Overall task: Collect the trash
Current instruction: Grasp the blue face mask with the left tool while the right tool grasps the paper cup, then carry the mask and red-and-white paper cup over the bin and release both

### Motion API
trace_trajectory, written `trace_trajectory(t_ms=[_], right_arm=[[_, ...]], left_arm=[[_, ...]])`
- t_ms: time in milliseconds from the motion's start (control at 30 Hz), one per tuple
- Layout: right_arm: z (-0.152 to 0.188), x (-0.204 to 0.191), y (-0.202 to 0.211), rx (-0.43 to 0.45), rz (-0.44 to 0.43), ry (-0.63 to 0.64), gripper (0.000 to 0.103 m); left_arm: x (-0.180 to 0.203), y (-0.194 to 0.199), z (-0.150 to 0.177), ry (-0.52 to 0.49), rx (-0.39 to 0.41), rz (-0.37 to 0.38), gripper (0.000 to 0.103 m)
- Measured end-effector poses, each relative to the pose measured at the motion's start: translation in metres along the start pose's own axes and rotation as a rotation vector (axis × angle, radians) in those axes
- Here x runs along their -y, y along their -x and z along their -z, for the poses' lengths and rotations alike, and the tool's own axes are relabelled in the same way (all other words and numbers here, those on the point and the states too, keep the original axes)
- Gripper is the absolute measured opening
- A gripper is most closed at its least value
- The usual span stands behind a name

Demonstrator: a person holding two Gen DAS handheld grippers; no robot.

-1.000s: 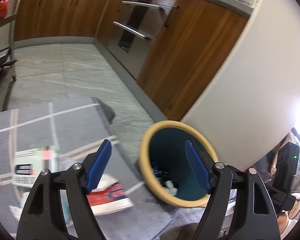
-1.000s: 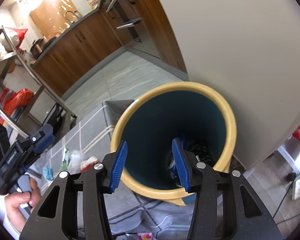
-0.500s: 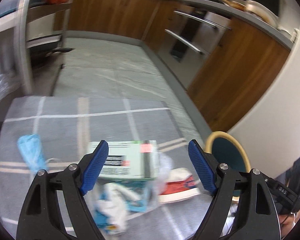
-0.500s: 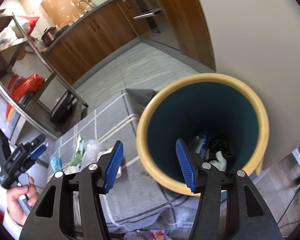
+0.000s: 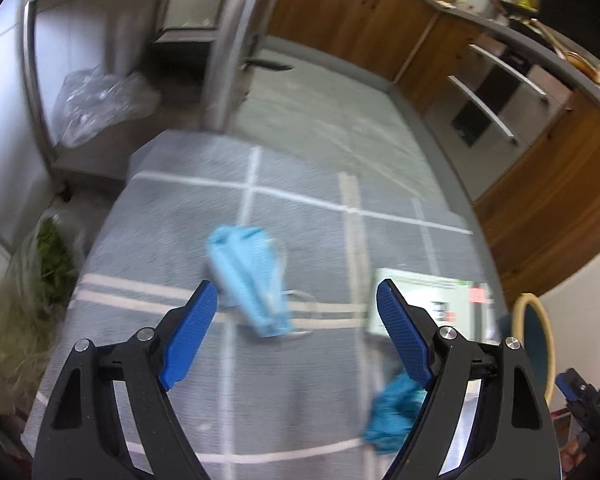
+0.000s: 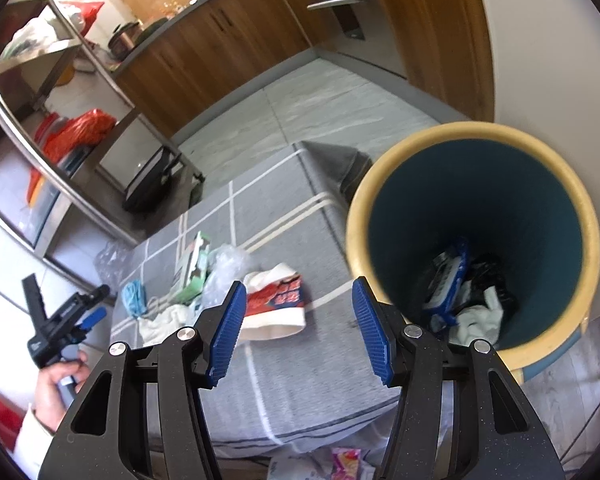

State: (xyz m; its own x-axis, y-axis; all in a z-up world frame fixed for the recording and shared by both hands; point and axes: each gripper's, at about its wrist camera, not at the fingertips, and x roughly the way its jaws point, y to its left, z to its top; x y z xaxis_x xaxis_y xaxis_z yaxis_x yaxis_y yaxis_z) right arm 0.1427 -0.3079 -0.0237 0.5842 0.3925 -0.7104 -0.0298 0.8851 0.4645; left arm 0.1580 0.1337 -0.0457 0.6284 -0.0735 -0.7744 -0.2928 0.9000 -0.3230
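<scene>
My left tool [image 5: 296,332] hangs spread wide and empty above the grey checked cloth [image 5: 300,400] that covers the bench. The light-blue face mask [image 5: 252,276] lies on the cloth just ahead of the fingertips and between their lines, nearer the left pad, not touching either. Off my right pad sits a white and green carton [image 5: 428,300], and under that finger a crumpled teal scrap [image 5: 392,408] peeks out. This view is blurred, so finer detail is lost. At its far right edge I see the yellow rim of the bin [image 5: 534,340].

My right tool [image 6: 298,330] is also spread and empty, held over the cloth's near edge. The bin [image 6: 580,216], teal inside, stands just to the right of the right pad, beside the bench, with a blue packet [image 6: 448,280], something black and a white wad at its bottom. Ahead of the left pad lies a red and white wrapper [image 6: 278,308], flat on the cloth. Beyond it are a clear plastic bag [image 6: 224,272], the carton [image 6: 192,268], a white crumpled tissue [image 6: 162,322] and the mask [image 6: 134,298], clustered close together. My left hand [image 6: 56,384] with its tool shows at the far left.

Behind stand a steel shelf rack [image 6: 80,48] and wooden cabinets [image 6: 220,44].
</scene>
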Motion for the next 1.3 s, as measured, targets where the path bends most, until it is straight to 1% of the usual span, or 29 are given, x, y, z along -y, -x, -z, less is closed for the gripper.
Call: trace_trajectory(t_ms=[100,200,300,400,433,467,500,533,567,600,700,933,1133,1200,1233,1267,1300], right_arm=[[0.004,-0.007,-0.006,-0.019,-0.005,0.013,0.057],[0.009,-0.016,-0.013,-0.038,-0.010,0.034,0.057],[0.012,-0.024,-0.022,-0.056,0.003,0.053,0.057],[0.015,-0.024,-0.033,-0.084,0.009,0.044,0.057],[0.016,-0.024,-0.037,-0.092,0.012,0.040,0.057],[0.017,-0.024,-0.040,-0.099,0.015,0.038,0.057],[0.018,-0.023,-0.044,-0.107,0.017,0.037,0.057],[0.019,-0.023,-0.047,-0.113,0.022,0.038,0.057],[0.020,-0.023,-0.050,-0.118,0.022,0.037,0.057],[0.020,-0.022,-0.054,-0.126,0.019,0.030,0.057],[0.021,-0.016,-0.063,-0.143,0.010,-0.008,0.057],[0.020,-0.007,-0.083,-0.169,-0.021,-0.080,0.057],[0.023,-0.006,-0.102,-0.214,-0.035,-0.099,0.057],[0.025,-0.005,-0.105,-0.226,-0.045,-0.112,0.054],[0.026,-0.003,-0.106,-0.229,-0.051,-0.118,0.048],[0.026,-0.002,-0.106,-0.230,-0.062,-0.123,0.040],[0.026,-0.001,-0.105,-0.230,-0.072,-0.127,0.039]], left_arm=[[-0.019,-0.016,0.001,0.024,-0.036,-0.021,0.080],[-0.026,-0.028,0.001,0.027,-0.057,-0.028,0.079],[-0.024,-0.041,0.000,0.016,-0.073,-0.025,0.075],[-0.022,-0.055,0.000,0.004,-0.097,-0.029,0.062],[-0.022,-0.060,0.001,0.000,-0.109,-0.026,0.053],[-0.021,-0.060,0.001,-0.018,-0.097,-0.037,0.043],[-0.020,-0.062,0.001,-0.033,-0.103,-0.044,0.035],[-0.019,-0.062,0.001,-0.039,-0.108,-0.042,0.031],[-0.019,-0.061,0.001,-0.033,-0.108,-0.036,0.023],[-0.019,-0.060,0.001,-0.029,-0.107,-0.035,0.021],[-0.019,-0.052,0.000,-0.012,-0.092,-0.036,0.019],[-0.017,-0.020,-0.004,0.016,-0.024,0.016,0.018],[-0.008,-0.004,-0.007,0.018,0.001,0.065,0.018],[-0.003,-0.002,-0.008,0.007,0.004,0.073,0.018],[-0.001,-0.001,-0.007,0.003,0.006,0.075,0.018],[0.000,0.000,-0.007,-0.001,0.007,0.077,0.018],[0.002,0.001,-0.008,-0.003,0.010,0.078,0.018]])
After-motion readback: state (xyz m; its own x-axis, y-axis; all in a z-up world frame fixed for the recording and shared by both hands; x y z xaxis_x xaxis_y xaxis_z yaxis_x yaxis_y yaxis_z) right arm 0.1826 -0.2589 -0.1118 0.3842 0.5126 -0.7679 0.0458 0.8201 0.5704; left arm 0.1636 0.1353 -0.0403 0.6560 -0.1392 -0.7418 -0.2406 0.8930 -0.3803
